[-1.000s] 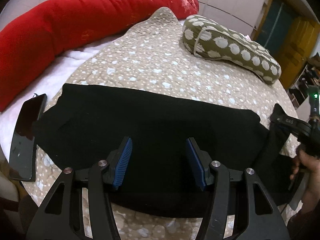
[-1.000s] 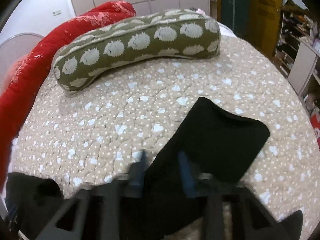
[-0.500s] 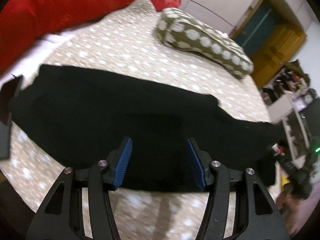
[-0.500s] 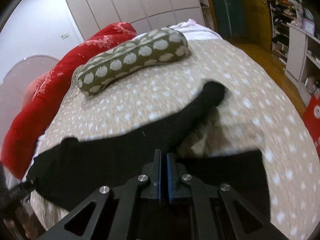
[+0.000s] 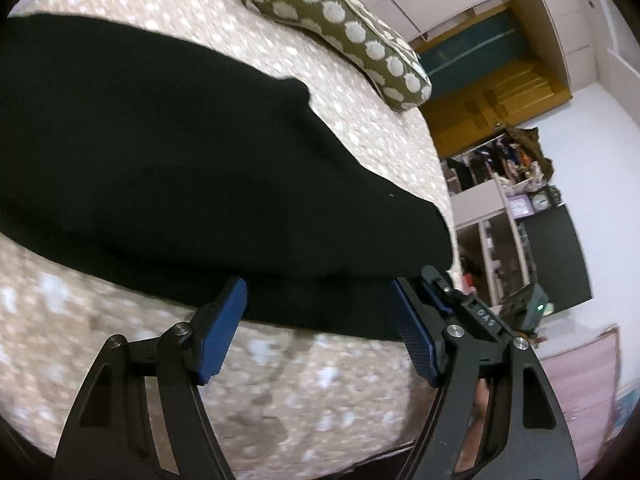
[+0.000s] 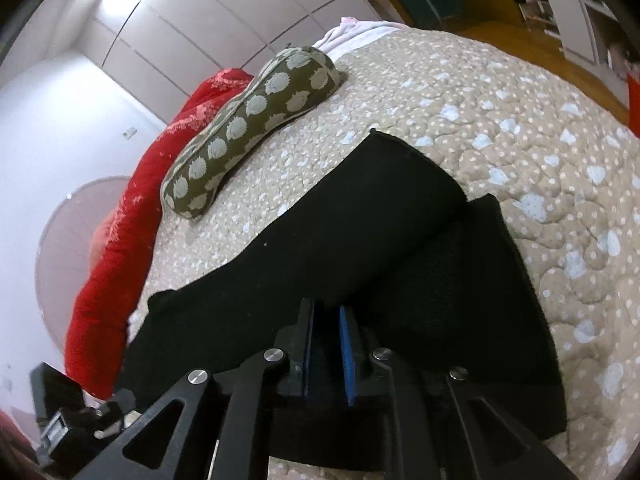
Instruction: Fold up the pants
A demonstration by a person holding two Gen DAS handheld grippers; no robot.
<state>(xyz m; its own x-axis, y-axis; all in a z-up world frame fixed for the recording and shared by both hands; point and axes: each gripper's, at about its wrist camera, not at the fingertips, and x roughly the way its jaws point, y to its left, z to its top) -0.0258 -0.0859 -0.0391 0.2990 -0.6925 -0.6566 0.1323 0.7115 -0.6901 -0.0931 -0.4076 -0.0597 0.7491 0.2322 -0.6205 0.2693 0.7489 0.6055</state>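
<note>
Black pants (image 6: 360, 248): laid doubled on bed (image 6: 540, 128) ahead of claws, for next fold. Left claw (image 5: 320, 320): just spread wide, nothing gripped. Right claw (image 6: 326, 344): just parted slightly, cloth released.

Pants (image 6: 352, 236): black cloth, matt, soft knit-like nap. Bed cover (image 6: 500, 92): quilted beige cloth, puckered stitching, pale spots. Bolster pillow (image 6: 248, 124): olive printed cloth, matt. Red blanket (image 6: 116, 240): fuzzy cloth. Left gripper (image 5: 320, 332) and right gripper (image 6: 326, 352): matt black plastic arms, shiny metal rivets, 2 ribbed blue pads each. Wardrobe doors (image 6: 224, 20): glossy white panels.
</note>
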